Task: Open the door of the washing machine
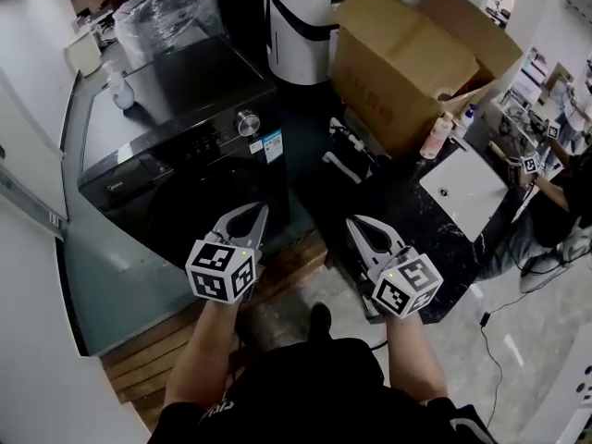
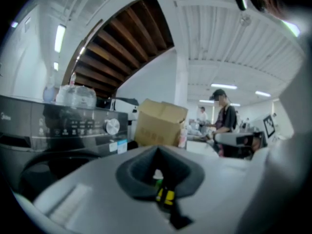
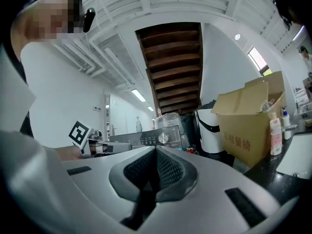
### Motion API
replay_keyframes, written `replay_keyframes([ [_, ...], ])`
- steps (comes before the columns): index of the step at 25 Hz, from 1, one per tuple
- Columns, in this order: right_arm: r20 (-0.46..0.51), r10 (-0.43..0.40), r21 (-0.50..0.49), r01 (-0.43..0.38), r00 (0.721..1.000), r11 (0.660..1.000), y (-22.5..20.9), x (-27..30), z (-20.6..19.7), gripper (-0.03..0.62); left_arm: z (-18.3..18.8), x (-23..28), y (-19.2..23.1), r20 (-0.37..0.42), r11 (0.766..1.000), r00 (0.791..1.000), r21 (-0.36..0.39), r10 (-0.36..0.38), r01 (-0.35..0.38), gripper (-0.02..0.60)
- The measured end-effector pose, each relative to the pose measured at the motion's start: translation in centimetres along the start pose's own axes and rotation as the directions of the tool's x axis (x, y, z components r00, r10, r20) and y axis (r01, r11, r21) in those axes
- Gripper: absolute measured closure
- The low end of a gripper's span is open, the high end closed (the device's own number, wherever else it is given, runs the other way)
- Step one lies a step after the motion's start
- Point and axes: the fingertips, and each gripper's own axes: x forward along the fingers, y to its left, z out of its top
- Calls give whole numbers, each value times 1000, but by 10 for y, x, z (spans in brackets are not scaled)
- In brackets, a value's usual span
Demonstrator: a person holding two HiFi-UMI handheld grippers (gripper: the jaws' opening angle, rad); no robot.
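Observation:
A black front-loading washing machine (image 1: 176,146) stands at the upper left of the head view, with a silver dial (image 1: 246,122) on its panel and its round dark door (image 1: 199,220) closed below. My left gripper (image 1: 261,213) is shut and empty, its tips held just in front of the door's right side. My right gripper (image 1: 354,224) is also shut and empty, off to the right of the machine over the dark floor. The left gripper view shows the machine (image 2: 58,130) at left with the dial (image 2: 112,126). From the right gripper view the machine's panel (image 3: 158,139) lies straight ahead.
A large open cardboard box (image 1: 407,54) and a white-and-dark bin (image 1: 301,21) stand behind the machine's right side. A wrapped bundle (image 1: 166,7) sits on the machine's top. A wooden pallet (image 1: 176,350) lies under the machine. A white panel (image 1: 462,188) and a seated person (image 1: 555,220) are at right.

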Motion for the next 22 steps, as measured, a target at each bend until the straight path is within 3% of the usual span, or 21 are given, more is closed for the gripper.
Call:
replay_keyframes([
  [7,-47,87,31,-86,995,996,-50,46,-3,599,9,48,26,-27,996,996,-14,86,-87,574],
  [13,-77,135,49,-132,988,990,-81,76,-9,599,5,59,51,-44,982,983,-40,180,-182,572],
  [17,-128,174,71,-166,976,984,-77,99,-24,599,-8,60,73,-65,969,971,-82,229,-234,573],
  [22,-188,205,79,-193,960,978,-72,118,-43,599,-14,65,91,-72,965,969,-101,236,-242,574],
])
